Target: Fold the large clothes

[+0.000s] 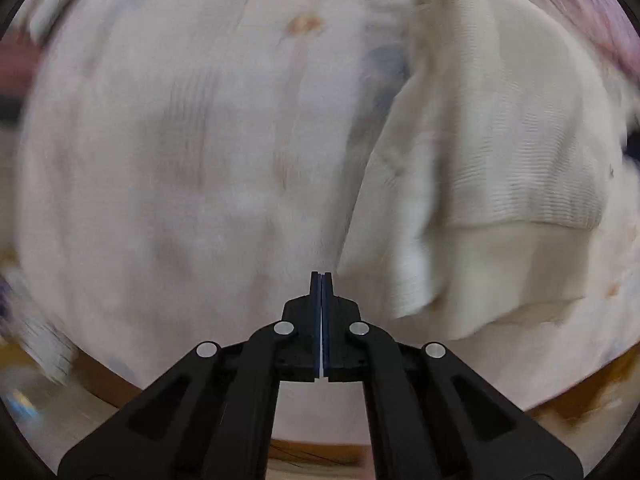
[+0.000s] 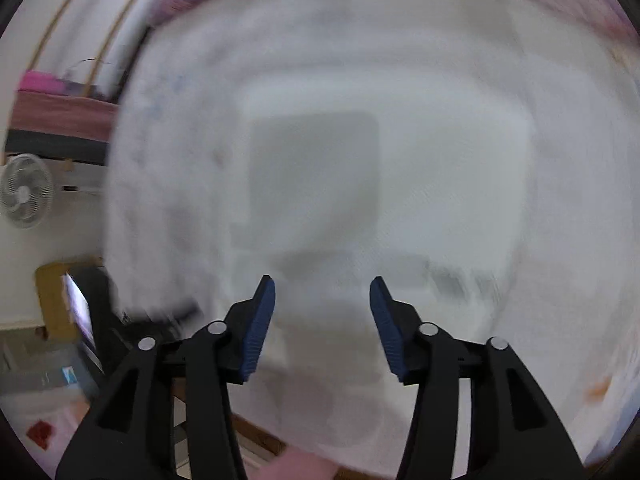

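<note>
A cream knitted garment [image 1: 500, 152] with a ribbed hem lies bunched on the right of a pale patterned bed sheet [image 1: 180, 140] in the left wrist view. My left gripper [image 1: 321, 280] is shut with nothing visible between its fingers, just left of the garment's lower edge. In the right wrist view, my right gripper [image 2: 322, 292] is open and empty above a blurred white cloth surface [image 2: 440, 160]; a folded greyish patch [image 2: 316, 176] lies ahead of it. Both views are motion-blurred.
A wooden bed edge [image 1: 320, 450] runs along the bottom of the left wrist view. A pink-purple fabric [image 1: 580, 8] lies at the far right. In the right wrist view, a white fan [image 2: 26, 192], a pink shelf [image 2: 60, 108] and floor clutter [image 2: 72, 320] stand at left.
</note>
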Demonstrator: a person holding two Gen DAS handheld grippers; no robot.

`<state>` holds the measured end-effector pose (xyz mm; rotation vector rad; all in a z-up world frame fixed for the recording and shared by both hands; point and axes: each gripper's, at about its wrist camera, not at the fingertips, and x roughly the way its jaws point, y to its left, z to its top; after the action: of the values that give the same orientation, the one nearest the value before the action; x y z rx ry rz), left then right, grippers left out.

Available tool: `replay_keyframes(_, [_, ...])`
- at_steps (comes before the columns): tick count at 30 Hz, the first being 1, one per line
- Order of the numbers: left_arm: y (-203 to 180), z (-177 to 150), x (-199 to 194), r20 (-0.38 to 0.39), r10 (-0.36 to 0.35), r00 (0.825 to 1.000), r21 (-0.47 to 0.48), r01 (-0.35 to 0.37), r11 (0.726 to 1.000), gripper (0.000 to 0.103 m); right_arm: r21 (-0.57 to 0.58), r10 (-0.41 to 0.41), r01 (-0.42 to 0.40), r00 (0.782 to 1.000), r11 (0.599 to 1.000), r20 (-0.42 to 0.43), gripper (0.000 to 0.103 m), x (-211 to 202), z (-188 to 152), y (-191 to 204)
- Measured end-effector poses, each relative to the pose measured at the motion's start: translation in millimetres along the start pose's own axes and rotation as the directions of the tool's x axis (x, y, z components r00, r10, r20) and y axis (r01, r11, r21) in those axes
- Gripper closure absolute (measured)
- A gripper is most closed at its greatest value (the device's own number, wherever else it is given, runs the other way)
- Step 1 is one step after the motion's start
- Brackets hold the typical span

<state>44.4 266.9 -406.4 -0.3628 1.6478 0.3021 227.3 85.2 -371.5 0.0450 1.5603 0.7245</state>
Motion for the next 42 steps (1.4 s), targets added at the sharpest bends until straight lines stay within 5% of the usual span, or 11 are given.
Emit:
replay_keyframes(6, [-3, 1, -20, 0.048, -0.242, 0.969, -0.074, 0.245, 0.967, 0.102, -0.098, -0.005, 0.0, 0.999, 0.995, -0.048, 0.053, 26, 102, 48])
replay_keyframes(8, [-10, 8, -28, 0.078, -0.33, 0.941, -0.097, 0.337, 0.937, 0.091, -0.129, -0.015, 0.001, 0.994, 0.992, -0.104, 0.053, 42, 118, 59])
replay_keyframes(10, [-20, 15, -29, 0.086, -0.356, 0.931, -0.092, 0.363, 0.927, 0.059, -0.152, -0.072, 0.046, 0.983, 0.987, -0.171, 0.053, 61, 134, 65])
replay_keyframes(12, [-33, 19, -19, 0.073, -0.355, 0.932, -0.092, 0.361, 0.928, 0.059, -0.157, -0.104, 0.066, 0.964, 0.985, -0.246, 0.059, 88, 146, 71])
replay_keyframes(15, [-26, 21, 6, 0.055, -0.325, 0.944, -0.151, 0.33, 0.932, 0.085, -0.206, -0.229, 0.172, 0.926, 0.963, -0.3, 0.099, 126, 151, 71])
replay_keyframes(17, [-16, 17, 12, 0.062, -0.342, 0.937, -0.191, 0.348, 0.918, 0.088, -0.146, -0.188, 0.147, 0.927, 0.978, -0.325, 0.099, 137, 154, 60])
replay_keyframes(22, [5, 17, 5, 0.096, -0.339, 0.936, -0.187, 0.351, 0.918, 0.09, -0.075, -0.133, 0.12, 0.969, 0.99, -0.21, 0.101, 130, 165, 57])
replay_keyframes(28, [2, 23, 15, 0.043, -0.304, 0.952, -0.155, 0.307, 0.939, 0.082, 0.044, 0.107, -0.107, 0.994, 0.993, 0.01, 0.098, 58, 192, 61])
replay_keyframes(30, [-3, 27, 9, 0.031, -0.274, 0.961, -0.144, 0.275, 0.95, 0.07, 0.027, 0.15, -0.151, 0.987, 0.988, 0.06, 0.089, 26, 180, 55])
replay_keyframes(33, [-11, 33, -12, 0.034, -0.178, 0.984, -0.09, 0.18, 0.98, 0.059, -0.014, 0.028, -0.026, 0.991, 1.0, 0.132, 0.049, -17, 135, 35])
replay_keyframes(42, [-54, 81, -81, 0.224, -0.098, 0.97, 0.073, 0.084, 0.994, 0.068, 0.156, -0.235, 0.22, 0.968, 0.963, 0.088, 0.053, -51, 20, -85])
